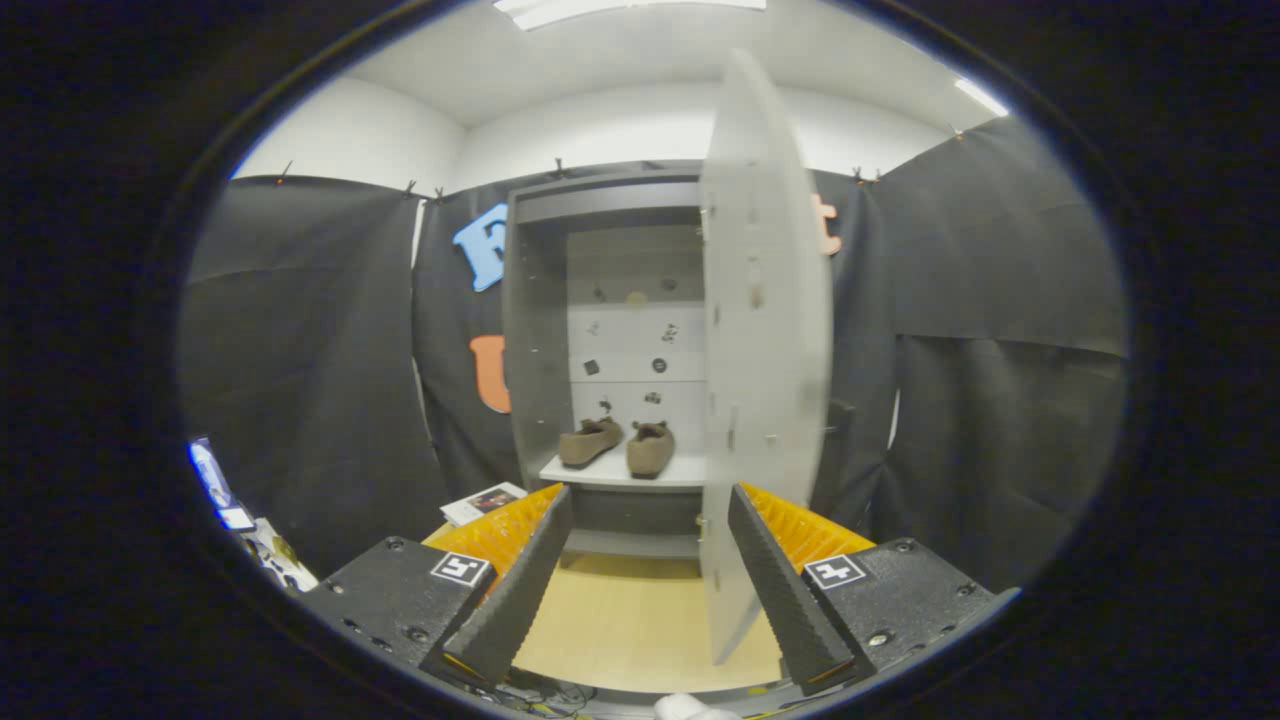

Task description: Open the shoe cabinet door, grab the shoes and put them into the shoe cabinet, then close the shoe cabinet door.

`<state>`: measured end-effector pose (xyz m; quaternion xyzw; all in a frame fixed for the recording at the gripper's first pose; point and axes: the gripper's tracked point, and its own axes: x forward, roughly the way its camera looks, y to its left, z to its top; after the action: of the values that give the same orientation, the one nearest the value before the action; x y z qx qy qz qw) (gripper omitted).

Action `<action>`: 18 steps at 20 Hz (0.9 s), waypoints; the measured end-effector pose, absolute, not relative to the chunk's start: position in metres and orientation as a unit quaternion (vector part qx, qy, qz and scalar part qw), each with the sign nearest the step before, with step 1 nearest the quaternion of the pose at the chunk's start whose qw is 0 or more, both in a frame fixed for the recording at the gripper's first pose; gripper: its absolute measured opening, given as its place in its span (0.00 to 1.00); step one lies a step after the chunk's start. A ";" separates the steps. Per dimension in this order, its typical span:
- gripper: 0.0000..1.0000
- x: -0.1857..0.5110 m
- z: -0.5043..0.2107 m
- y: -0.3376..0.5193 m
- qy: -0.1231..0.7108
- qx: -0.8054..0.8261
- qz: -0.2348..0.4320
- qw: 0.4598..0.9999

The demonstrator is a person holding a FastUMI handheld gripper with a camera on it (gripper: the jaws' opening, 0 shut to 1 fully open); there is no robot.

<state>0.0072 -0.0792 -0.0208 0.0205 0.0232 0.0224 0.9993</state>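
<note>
A tall grey shoe cabinet (530, 330) stands ahead against the booth wall. Its door (765, 340) is swung out toward me, edge-on and a little blurred, its lower part reaching down between my fingers close to the right one. Two brown shoes (618, 446) sit side by side on a white shelf (620, 472) inside the cabinet, beyond the fingers. My gripper (650, 540) is open and holds nothing; the cabinet's lower opening and the floor show through the gap.
Light wooden floor (620, 620) lies between me and the cabinet. A booklet or card (483, 502) lies on the floor left of the cabinet base. Some printed items (240, 520) lie lower left. Black cloth walls close in on both sides.
</note>
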 end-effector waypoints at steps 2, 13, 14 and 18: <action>0.99 0.007 -0.019 -0.123 0.015 0.032 0.007 0.999; 0.99 0.091 -0.041 -0.207 0.028 0.033 0.105 0.994; 0.99 0.095 -0.044 -0.200 0.033 0.029 0.118 0.992; 0.98 0.096 -0.044 -0.190 0.033 0.006 0.151 0.988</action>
<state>0.0959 -0.1901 -0.0444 0.0062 0.0326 0.1508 0.9880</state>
